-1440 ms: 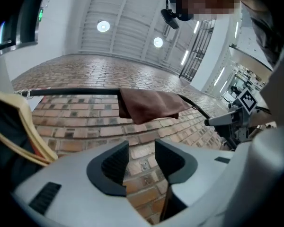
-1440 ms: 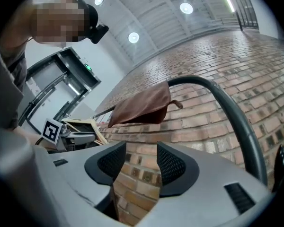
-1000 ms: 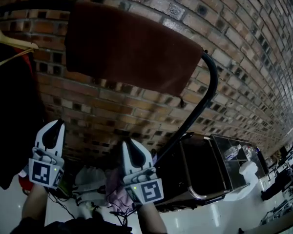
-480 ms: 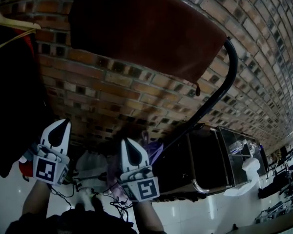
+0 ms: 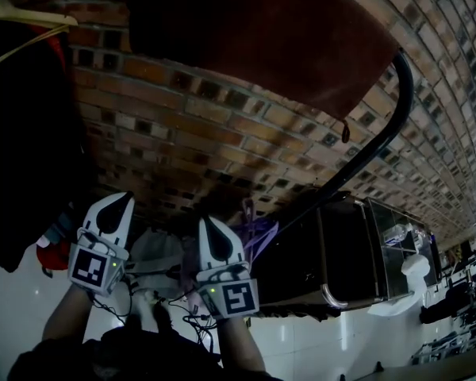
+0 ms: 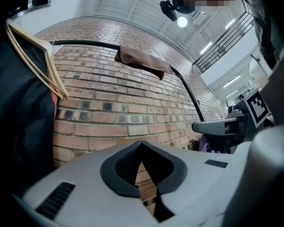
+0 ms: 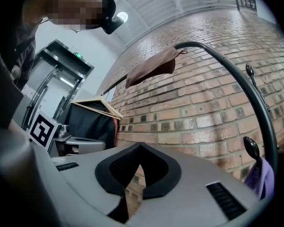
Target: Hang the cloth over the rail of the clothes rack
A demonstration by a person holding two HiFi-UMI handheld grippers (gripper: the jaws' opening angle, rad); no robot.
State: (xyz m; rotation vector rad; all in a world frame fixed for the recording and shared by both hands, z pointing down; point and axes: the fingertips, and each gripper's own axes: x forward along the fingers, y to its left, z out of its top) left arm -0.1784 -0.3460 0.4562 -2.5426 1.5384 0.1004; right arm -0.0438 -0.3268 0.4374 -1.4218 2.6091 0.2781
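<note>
A dark brown cloth [image 5: 262, 30] hangs draped over the black rail [image 5: 385, 125] of the clothes rack, high against the brick wall. It also shows as the cloth [image 6: 142, 63] in the left gripper view and the cloth [image 7: 151, 66] in the right gripper view, far from both sets of jaws. My left gripper [image 5: 117, 201] and right gripper [image 5: 208, 225] are held low, side by side, well below the cloth. Both are shut with nothing between their jaws, as the left gripper [image 6: 141, 148] and right gripper [image 7: 140, 148] show.
A black garment [image 5: 24, 141] on a wooden hanger [image 5: 24, 18] hangs on the rail at the left. A black cart [image 5: 341, 252] stands at the right, with a purple cloth [image 5: 258, 232] beside it. A white bag [image 5: 155, 252] and cables lie on the floor below.
In the head view the cloth and rail have shifted up and to the right. Both grippers have stayed low with nothing in them.
</note>
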